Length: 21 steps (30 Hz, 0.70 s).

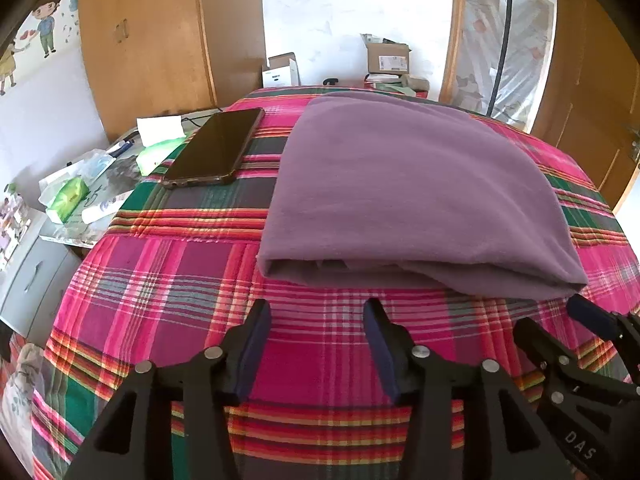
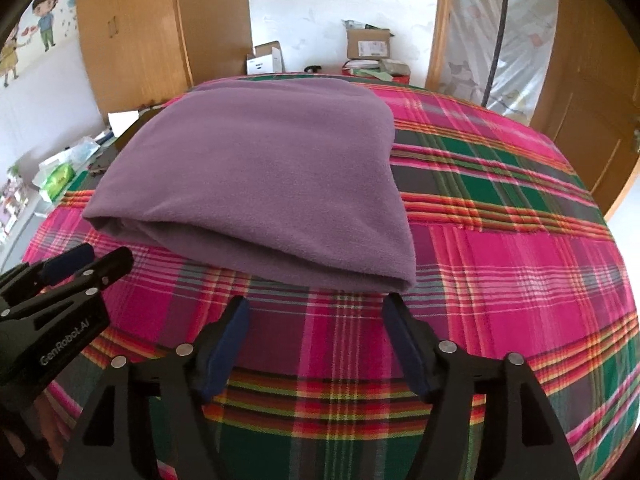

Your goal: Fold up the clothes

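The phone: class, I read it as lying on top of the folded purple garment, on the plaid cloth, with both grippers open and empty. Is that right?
Not quite. The phone lies beside the folded purple garment, apart from it, directly on the plaid cloth, as the left wrist view shows. The left gripper and right gripper are indeed open and empty.

Inside the folded purple cloth (image 1: 404, 184) the tucked layers at its near opening sit in shadow, so their count cannot be told. The right gripper (image 1: 560, 316) is cut off at 4 o'clock in the left wrist view. Labels on the 2 cardboard boxes (image 2: 368, 44) at 12 o'clock are too small to read.
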Each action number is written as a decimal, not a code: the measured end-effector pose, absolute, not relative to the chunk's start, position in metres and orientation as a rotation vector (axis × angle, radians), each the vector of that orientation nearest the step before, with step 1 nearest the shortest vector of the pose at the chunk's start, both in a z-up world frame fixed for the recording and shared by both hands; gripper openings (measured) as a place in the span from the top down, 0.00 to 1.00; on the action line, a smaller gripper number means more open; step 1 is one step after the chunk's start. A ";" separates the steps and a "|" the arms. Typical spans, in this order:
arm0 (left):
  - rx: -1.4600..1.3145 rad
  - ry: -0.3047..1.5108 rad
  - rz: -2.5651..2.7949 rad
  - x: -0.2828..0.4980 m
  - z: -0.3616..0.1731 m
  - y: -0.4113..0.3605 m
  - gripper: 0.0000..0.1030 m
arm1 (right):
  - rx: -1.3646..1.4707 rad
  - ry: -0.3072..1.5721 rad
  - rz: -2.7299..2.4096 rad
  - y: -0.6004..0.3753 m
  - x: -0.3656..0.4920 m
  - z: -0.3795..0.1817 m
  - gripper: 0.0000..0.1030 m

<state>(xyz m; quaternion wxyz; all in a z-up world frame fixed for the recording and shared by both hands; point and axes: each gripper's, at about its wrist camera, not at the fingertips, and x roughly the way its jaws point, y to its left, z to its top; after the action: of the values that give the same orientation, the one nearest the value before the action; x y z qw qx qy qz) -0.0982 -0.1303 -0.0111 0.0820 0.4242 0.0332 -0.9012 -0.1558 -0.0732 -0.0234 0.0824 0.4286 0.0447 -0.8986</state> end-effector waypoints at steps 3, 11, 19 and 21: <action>1.267 0.106 -2.688 -0.099 -0.011 -0.132 0.49 | 1.282 0.133 -2.683 -0.073 -0.156 -0.023 0.30; 1.271 0.118 -2.690 -0.100 -0.012 -0.134 0.42 | 1.281 0.134 -2.683 -0.072 -0.158 -0.023 0.30; 1.279 0.106 -2.695 -0.101 -0.013 -0.132 0.39 | 1.281 0.134 -2.683 -0.071 -0.157 -0.023 0.30; 1.279 0.108 -2.695 -0.100 -0.013 -0.132 0.39 | 1.281 0.134 -2.683 -0.072 -0.157 -0.023 0.30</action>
<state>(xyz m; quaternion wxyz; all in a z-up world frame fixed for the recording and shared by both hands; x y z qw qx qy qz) -0.1003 -0.1315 -0.0126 0.0782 0.4272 0.0359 -0.9001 -0.1572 -0.0717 -0.0230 0.0825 0.4290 0.0450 -0.8984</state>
